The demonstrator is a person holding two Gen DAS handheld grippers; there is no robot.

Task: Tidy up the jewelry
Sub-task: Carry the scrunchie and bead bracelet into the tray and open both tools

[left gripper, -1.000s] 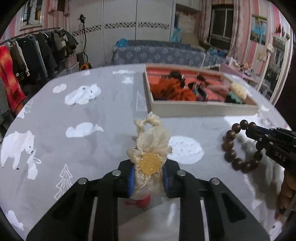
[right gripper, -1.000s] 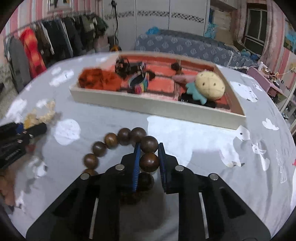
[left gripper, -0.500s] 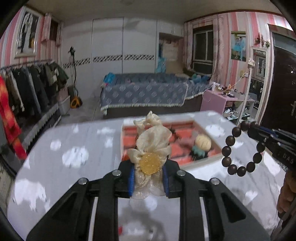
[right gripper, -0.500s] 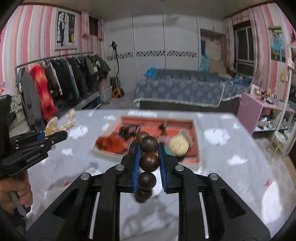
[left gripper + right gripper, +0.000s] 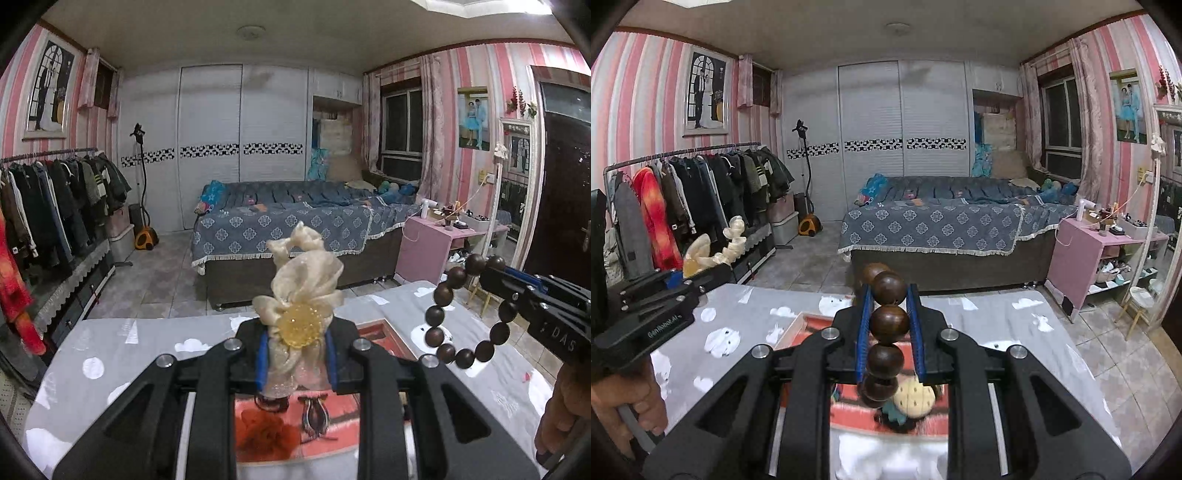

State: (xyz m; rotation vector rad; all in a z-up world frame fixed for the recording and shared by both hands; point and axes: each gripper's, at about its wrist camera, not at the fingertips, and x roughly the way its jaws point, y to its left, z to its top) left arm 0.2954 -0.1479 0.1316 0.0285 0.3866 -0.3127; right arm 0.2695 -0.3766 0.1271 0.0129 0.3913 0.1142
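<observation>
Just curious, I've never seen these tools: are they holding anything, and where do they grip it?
Yes. The left gripper pinches a cream fabric flower hair tie by its lower part. The right gripper clamps a wooden bead bracelet on one bead.

Tray (image 5: pixel 388 338): mostly hidden behind the left gripper (image 5: pixel 295 363); bottom edge cuts it off.
Tray contents: motion-blurred in right wrist view, small items unidentifiable.
Bead bracelet (image 5: pixel 888 321): lower loop hidden behind right gripper (image 5: pixel 889 338).
</observation>
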